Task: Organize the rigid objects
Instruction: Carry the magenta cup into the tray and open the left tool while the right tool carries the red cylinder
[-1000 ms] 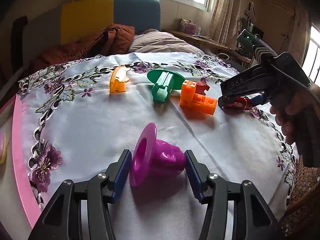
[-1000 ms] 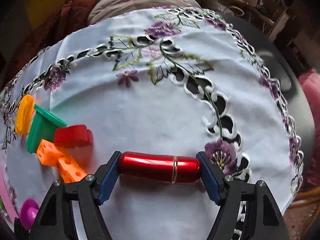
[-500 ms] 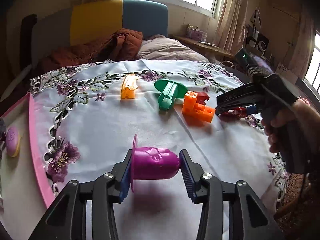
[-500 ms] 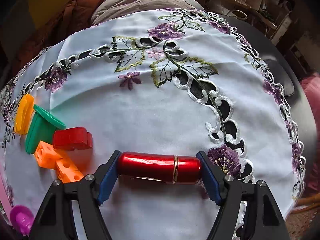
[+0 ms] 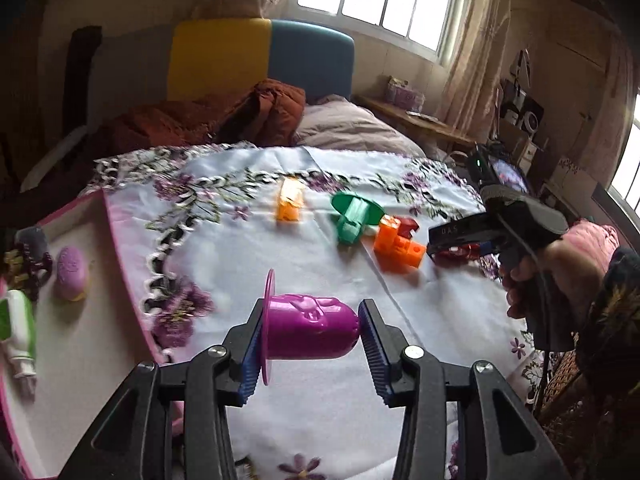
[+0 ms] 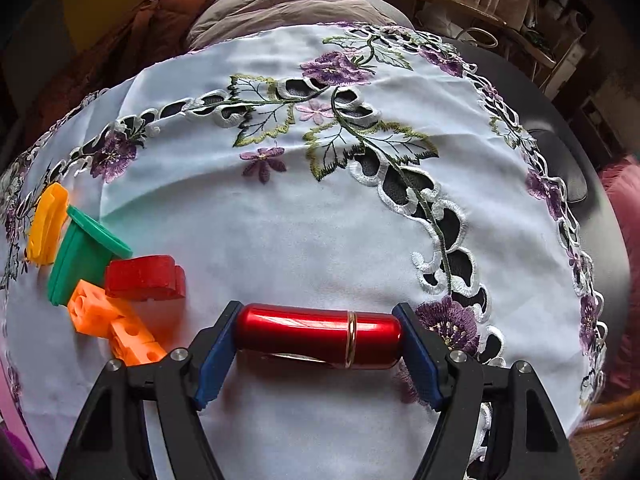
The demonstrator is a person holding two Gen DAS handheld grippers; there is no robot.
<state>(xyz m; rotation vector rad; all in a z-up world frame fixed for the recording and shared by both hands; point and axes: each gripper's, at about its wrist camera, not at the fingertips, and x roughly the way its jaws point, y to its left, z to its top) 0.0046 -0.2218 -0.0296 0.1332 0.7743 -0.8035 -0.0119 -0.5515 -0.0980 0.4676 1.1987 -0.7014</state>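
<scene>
Magenta flanged cup [image 5: 310, 330], lying sideways with its disc rim to the left, is clamped between the blue pads of the left gripper [image 5: 310, 344] and held clear above the embroidered white tablecloth [image 5: 260, 248] in the left wrist view. To the left sits a pink-edged tray [image 5: 116, 256] holding a purple oval piece [image 5: 71, 267] and a white-and-green toy [image 5: 16, 328]. Farther back on the cloth lie a yellow piece [image 5: 290, 202], a green flanged piece [image 5: 352, 216] and an orange block [image 5: 398, 246] with a red piece [image 5: 407, 226] just behind it. At right, a hand [image 5: 560, 276] grips the right gripper [image 5: 460, 250], its tips pointed down at the cloth near the orange block. From the right wrist view, the right gripper [image 6: 318, 342] grasps a shiny red cylinder [image 6: 318, 336] with a gold band end to end, low over the tablecloth [image 6: 300, 232]. The red piece [image 6: 144, 278], orange block [image 6: 112, 324], green flanged piece [image 6: 82, 258] and yellow piece [image 6: 48, 224] cluster at left.
</scene>
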